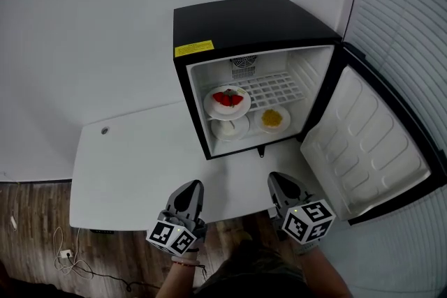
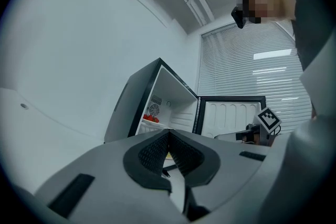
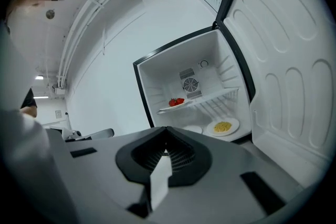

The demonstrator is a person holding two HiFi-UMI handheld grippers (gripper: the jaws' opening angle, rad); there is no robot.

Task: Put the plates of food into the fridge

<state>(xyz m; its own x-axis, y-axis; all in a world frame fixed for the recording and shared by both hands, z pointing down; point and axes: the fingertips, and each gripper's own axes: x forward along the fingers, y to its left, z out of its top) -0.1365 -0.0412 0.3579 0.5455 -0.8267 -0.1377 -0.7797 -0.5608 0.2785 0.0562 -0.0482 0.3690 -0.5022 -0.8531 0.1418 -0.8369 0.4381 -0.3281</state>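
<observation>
White wall backs a pale worktop (image 1: 140, 171), and at its far right stands a small black fridge (image 1: 237, 24) with its door (image 1: 363, 143) swung wide to the right. Three plates are seen inside. A plate of red food (image 1: 227, 101) sits at the left of the wire shelf (image 1: 276, 88). Below it, on the fridge floor, a pale plate (image 1: 230, 128) lies at the left and a plate of yellow food (image 1: 272, 119) at the right. What the pale plate carries cannot be made out. No plate is seen on the worktop.

Both claws are held at the near edge of the worktop, well apart from the fridge and pointing towards it. The left claw (image 1: 192, 186) is pressed together with nothing between its jaws, as its own view confirms. The right claw (image 1: 277, 180) is likewise pressed together and empty, with the open fridge framed ahead of it in the right gripper view.

From how things lie, the loading step is judged to be complete, since every plate in sight is already inside. What remains is probably the closing of the door, though the task sentence does not ask for it. For that, the right claw would have to be brought round behind the outer face of the door, at the far right, and the door pushed leftwards until it meets the cabinet. Care would be needed that the plate of red food, which lies near the front of the shelf, is not struck.
</observation>
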